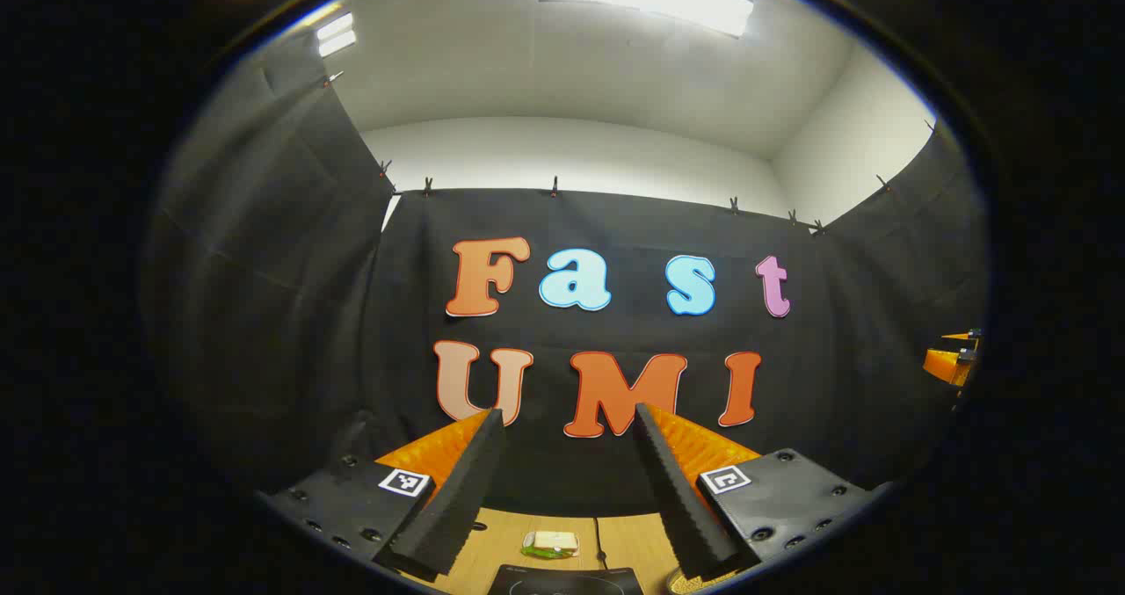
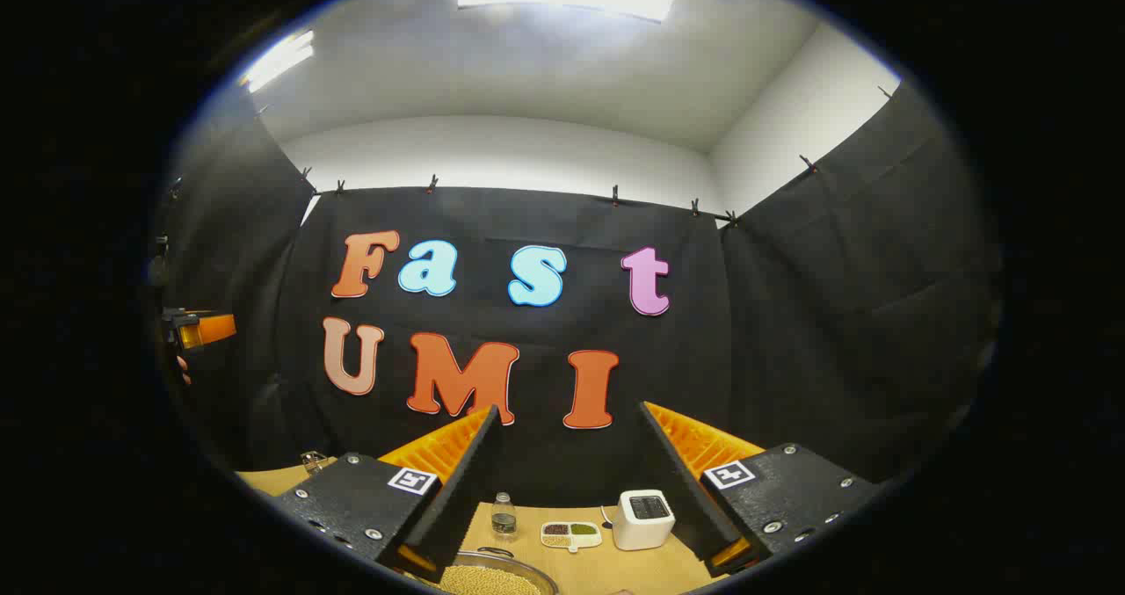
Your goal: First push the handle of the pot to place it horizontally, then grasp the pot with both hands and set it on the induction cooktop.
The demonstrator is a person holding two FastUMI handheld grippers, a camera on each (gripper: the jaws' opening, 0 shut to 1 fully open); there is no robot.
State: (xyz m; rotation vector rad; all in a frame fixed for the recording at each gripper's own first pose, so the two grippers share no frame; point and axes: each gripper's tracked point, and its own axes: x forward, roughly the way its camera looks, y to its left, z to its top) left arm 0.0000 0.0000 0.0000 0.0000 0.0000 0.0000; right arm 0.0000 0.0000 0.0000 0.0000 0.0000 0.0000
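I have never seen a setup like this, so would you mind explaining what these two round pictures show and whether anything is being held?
There is no robot here: a person carries a hand-held gripper in each hand, and a fisheye camera rides on each one, looking forward along its two fingers.

In the left gripper view, the left hand-held gripper has its fingers spread with nothing between them. Below lie a wooden table, a small green-rimmed dish and the edge of a dark induction cooktop.

In the right gripper view, the right hand-held gripper is likewise open and holds nothing. On the table stand a small bottle, a divided tray of what look like grains, a white box-shaped appliance and, nearest, a glass-lidded pot that looks filled with pale grains.

Both grippers are raised, facing the booth's wall.
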